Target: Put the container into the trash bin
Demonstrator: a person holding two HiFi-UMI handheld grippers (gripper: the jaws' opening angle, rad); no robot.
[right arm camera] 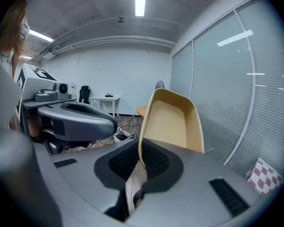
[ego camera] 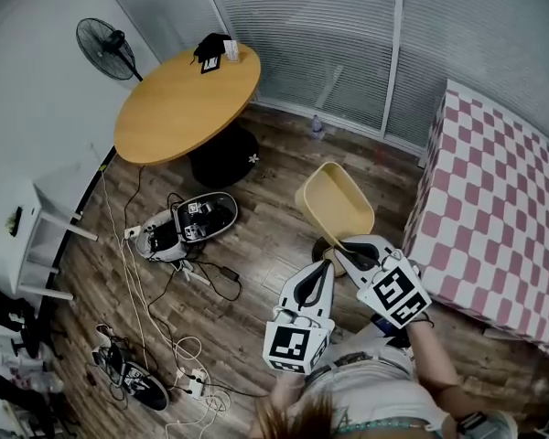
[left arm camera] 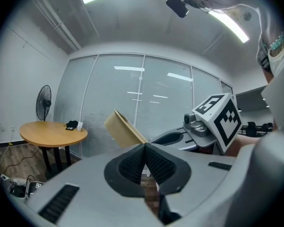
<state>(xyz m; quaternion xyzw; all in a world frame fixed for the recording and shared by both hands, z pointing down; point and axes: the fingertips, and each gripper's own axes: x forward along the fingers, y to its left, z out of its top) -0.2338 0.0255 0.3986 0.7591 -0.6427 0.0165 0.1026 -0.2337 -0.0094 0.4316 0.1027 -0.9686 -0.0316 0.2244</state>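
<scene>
Left claw: pads together, nothing between them. Right claw: clamped on the rim of the tan plastic container, which hangs tilted in the air over the wood floor, just beside the left claw. Pickup done. No trash bin shows in any view, so the carry and the drop are judged outstanding.

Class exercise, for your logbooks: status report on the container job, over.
Right gripper shut on yellow container rim, held aloft. Left gripper shut, empty. No trash bin in view. Open case on floor, left.
</scene>
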